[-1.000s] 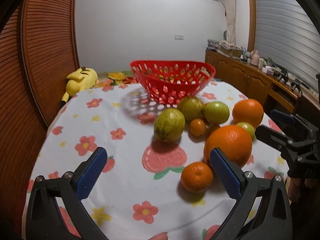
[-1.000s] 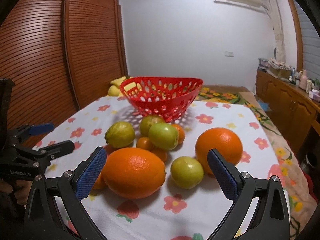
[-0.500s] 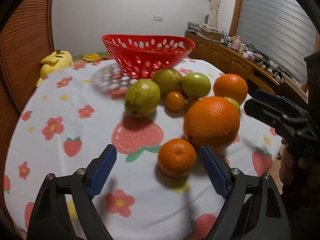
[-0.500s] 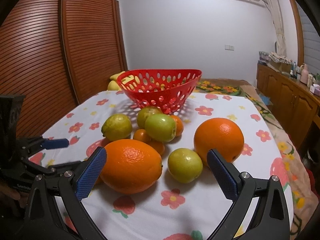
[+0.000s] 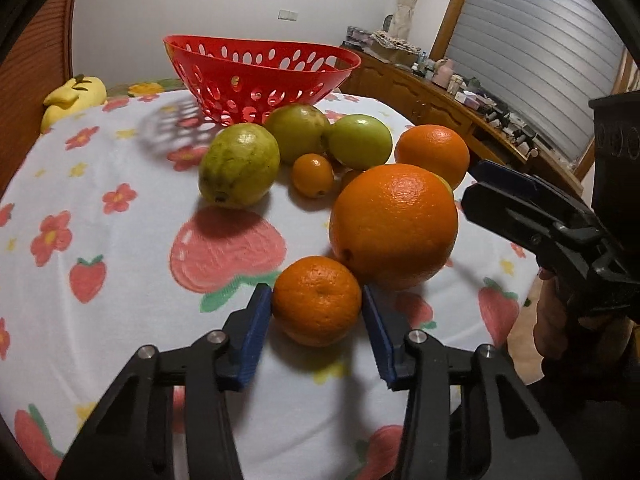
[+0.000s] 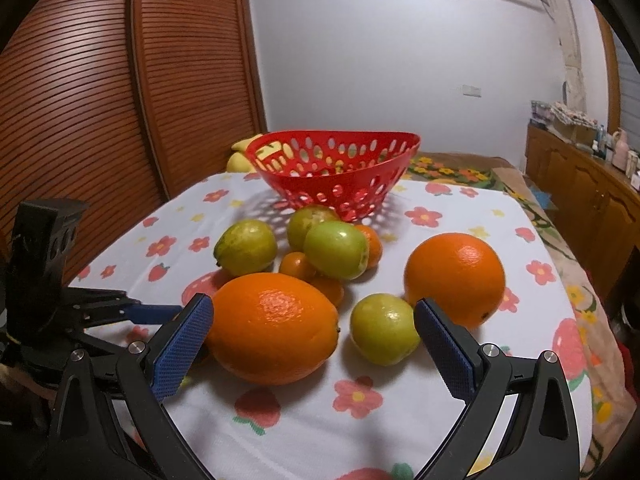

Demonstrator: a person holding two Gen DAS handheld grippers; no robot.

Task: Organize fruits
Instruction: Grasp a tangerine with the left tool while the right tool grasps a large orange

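The small mandarin point(image 5: 317, 300) sits between the jaws of the left gripper point(image 5: 318, 322), low on the worktop point(image 5: 120, 264) and touching the big orange point(image 5: 394, 226) behind it. It looks light and slightly soft under a thin, loose peel, so it should take a gentle squeeze across its widest girth; a hard pinch would likely bruise it, and a hold too high on the curve could let it pop out. The left jaws have just been closing around it, and the blue pads point(image 5: 256, 334) now stand right at its flanks, the left one seemingly touching the skin, the right one with a sliver of gap or bare contact; a firm grip is not yet evident. The right gripper point(image 6: 310, 354) hangs wide open near the big orange and a small green fruit point(image 6: 384, 328), holding nothing. Farther out lie a larger green fruit point(image 5: 239, 164), two more green ones, a tiny orange fruit point(image 5: 312, 175) and a second orange point(image 5: 432, 152), all clustered together. Beyond them stands the red perforated basket point(image 5: 256, 68), apparently empty and the probable destination. A yellow plush toy point(image 5: 74, 94) lies at the far left edge.
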